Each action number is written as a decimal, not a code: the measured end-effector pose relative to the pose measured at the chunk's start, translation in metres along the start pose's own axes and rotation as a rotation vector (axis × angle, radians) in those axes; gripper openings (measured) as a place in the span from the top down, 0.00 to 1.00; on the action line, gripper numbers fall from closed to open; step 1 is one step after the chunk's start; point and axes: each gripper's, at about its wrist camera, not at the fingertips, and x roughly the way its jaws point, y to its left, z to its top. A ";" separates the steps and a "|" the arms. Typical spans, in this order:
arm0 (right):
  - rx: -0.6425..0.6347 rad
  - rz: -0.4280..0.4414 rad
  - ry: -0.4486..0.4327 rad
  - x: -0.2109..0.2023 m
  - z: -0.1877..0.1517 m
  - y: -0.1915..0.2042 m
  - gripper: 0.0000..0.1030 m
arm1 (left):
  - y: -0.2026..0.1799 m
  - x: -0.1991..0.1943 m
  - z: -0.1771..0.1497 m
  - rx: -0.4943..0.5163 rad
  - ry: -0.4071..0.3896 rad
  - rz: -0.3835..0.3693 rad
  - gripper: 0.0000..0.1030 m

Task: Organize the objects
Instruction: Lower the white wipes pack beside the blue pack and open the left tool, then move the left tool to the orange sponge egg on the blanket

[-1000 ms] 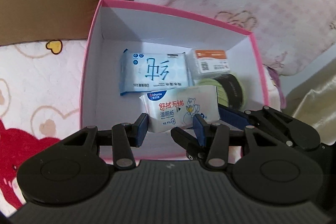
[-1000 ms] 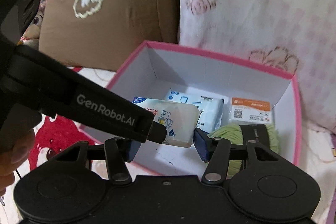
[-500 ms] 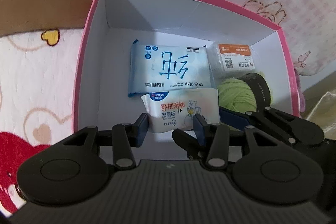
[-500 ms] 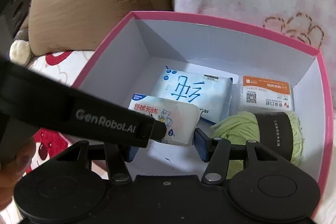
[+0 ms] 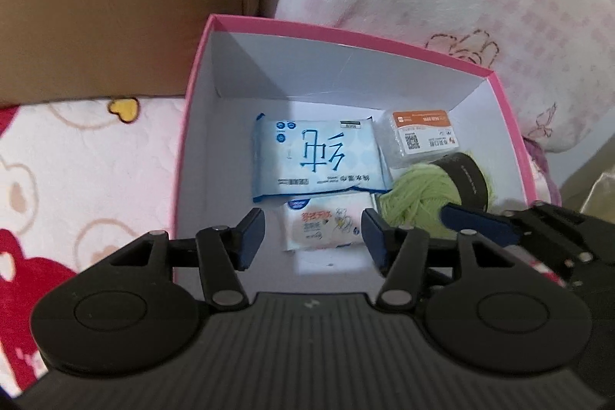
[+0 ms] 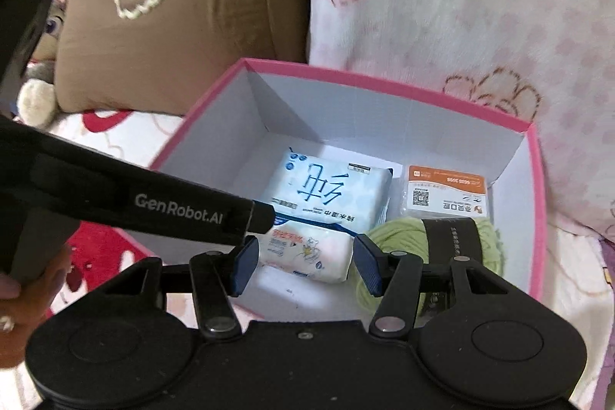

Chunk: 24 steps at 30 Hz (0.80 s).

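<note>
Pink-rimmed box (image 5: 348,37) sits ahead of both tools on a patterned bed (image 5: 77,156). Left hand-held gripper (image 5: 313,235) has its jaws opening, the small wet-wipe pack (image 5: 323,225) lying loose between and below them on the box floor. Beyond it lies a blue wipe pack (image 5: 317,156). Right hand-held gripper (image 6: 303,262) is partly open, gripping nothing, with green yarn (image 6: 399,237) beside its right finger.

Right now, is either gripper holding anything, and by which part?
Nothing is held. The left gripper is opening, its pads clear of the small wipes pack lying in the pink box. The right gripper is open and empty.
</note>
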 end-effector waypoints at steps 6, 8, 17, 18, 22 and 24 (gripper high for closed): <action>-0.010 0.021 -0.049 -0.044 -0.009 0.004 0.42 | 0.002 -0.032 -0.011 0.038 -0.014 0.016 0.47; -0.016 0.029 -0.072 -0.059 -0.013 0.008 0.42 | 0.003 -0.046 -0.016 0.055 -0.020 0.016 0.47; -0.040 0.028 -0.132 -0.121 -0.025 0.031 0.37 | 0.000 -0.106 -0.035 0.139 -0.029 0.042 0.42; -0.040 0.022 -0.134 -0.126 -0.027 0.034 0.36 | 0.000 -0.110 -0.036 0.144 -0.027 0.051 0.41; -0.055 0.005 -0.134 -0.142 -0.033 0.046 0.34 | 0.006 -0.130 -0.044 0.158 -0.021 0.063 0.41; -0.060 0.009 -0.130 -0.149 -0.037 0.051 0.29 | 0.010 -0.140 -0.049 0.163 -0.026 0.065 0.39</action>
